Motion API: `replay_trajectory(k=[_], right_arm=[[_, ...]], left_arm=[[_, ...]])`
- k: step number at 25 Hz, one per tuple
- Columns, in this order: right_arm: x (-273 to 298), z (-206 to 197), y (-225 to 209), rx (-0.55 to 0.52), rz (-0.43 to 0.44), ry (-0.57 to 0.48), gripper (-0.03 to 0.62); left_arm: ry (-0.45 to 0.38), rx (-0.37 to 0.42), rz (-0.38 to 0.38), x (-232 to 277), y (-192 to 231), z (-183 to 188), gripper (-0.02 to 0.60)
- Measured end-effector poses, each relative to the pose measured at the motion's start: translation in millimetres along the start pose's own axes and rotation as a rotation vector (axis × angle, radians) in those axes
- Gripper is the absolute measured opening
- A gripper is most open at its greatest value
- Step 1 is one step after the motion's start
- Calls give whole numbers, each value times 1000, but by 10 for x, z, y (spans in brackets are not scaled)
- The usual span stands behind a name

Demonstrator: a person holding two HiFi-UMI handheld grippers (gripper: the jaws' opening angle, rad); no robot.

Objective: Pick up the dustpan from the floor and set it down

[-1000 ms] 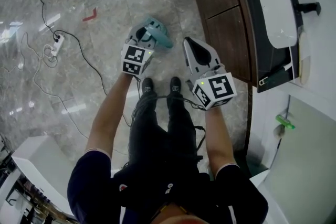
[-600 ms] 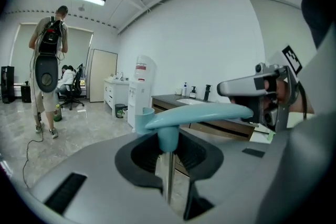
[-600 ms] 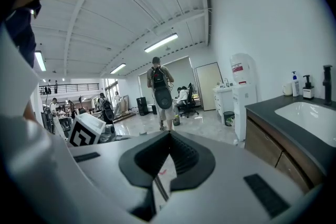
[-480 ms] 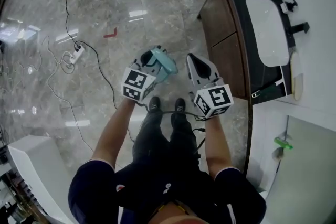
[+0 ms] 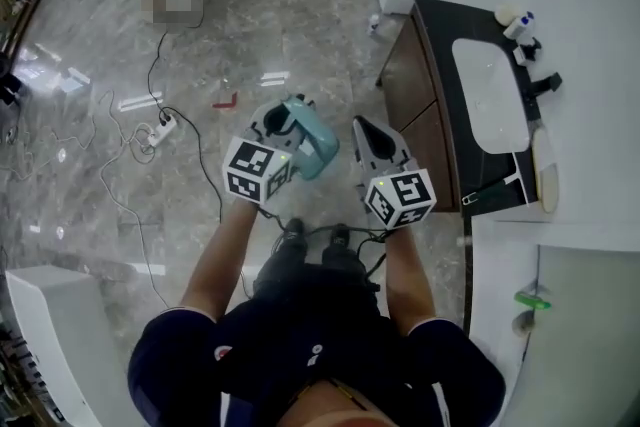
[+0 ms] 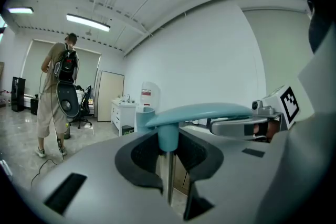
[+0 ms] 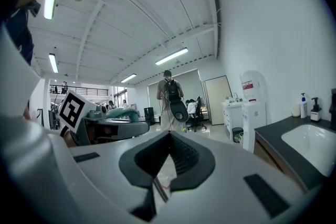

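Two grippers ride level, just left of the sink counter (image 5: 415, 105). The left gripper (image 5: 285, 120) is clamped on the teal dustpan (image 5: 312, 143), which hangs clear of the floor, and the right gripper (image 5: 365, 130) is closed on nothing. Keep that pinch firm and the pan steady, lower it slowly, and release only once it rests. Against a second earlier, both grippers and the dustpan have risen, and the floor lies farther below.

floor: grey marble (image 5: 300, 35) | pwr strip (image 5: 163, 127) w/ cables, left | red mark (image 5: 226, 101) nr it | dark cabinet (image 5: 415, 105) w/ white sink (image 5: 488, 93), right | person w/ backpack (image 6: 55, 86), far off
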State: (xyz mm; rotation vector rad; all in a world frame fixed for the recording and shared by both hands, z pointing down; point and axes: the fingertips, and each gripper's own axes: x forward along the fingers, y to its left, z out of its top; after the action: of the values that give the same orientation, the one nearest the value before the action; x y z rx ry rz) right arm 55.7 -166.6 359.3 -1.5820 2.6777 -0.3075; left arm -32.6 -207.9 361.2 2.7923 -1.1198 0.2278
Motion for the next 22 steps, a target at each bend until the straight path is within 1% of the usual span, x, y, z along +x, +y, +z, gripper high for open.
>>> replay_trajectory(k=[4,8,15,22], right_arm=[[-82,224,95,-27,13,-33,6],[-146,393,187,-56,28,-63,6],[-172,561,266,-93,54,-89,6],[-129,584,331,-97,76,-92,6]], left_arm=[[-47,8,11,-145,-64,321,87],[-82,23,8,-269,-167,502,87],[-98,31,1,-352,-293,577,87],[-98,21,7,-397,-274,585,87]])
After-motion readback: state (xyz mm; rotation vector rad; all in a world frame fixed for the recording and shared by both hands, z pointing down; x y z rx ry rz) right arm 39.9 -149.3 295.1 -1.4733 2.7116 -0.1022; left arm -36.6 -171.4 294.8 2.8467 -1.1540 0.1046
